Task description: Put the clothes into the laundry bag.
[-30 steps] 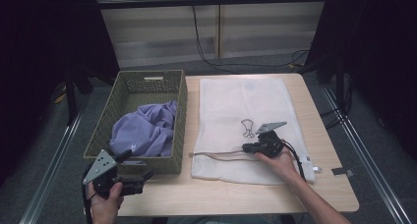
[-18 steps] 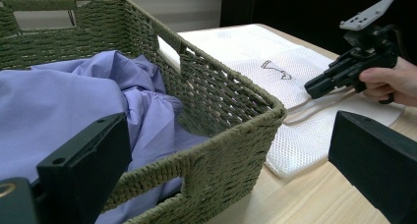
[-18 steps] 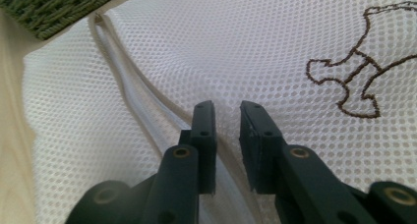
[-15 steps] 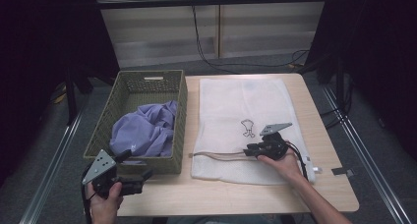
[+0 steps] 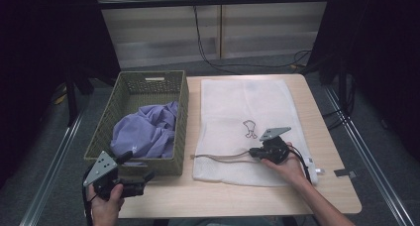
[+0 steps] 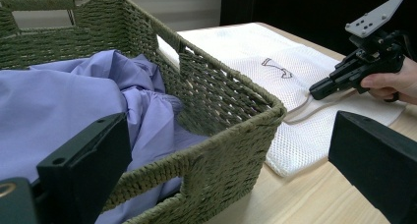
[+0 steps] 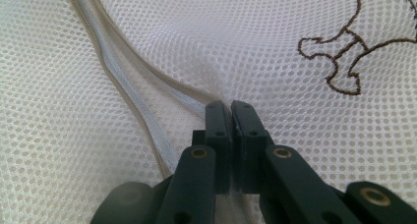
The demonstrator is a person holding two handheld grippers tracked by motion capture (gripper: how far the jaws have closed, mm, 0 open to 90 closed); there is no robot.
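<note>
Right gripper (image 7: 230, 106) pinched on mesh laundry bag (image 5: 237, 112), bag's long axis front-to-back across table.

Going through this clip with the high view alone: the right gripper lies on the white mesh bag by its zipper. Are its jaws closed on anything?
Observer: The right gripper view shows the right gripper with its jaws together, having just closed. A pucker of the mesh bag is drawn into their tips beside the zipper.
Operator: Is the zipper open there?
Observer: It appears so; its two tapes run slightly apart ahead of the jaws.
Operator: And the left gripper?
Observer: In the left gripper view, the left gripper has its jaws wide apart and holds nothing. It faces a corner of the wicker basket, which has the purple cloth inside.
</note>
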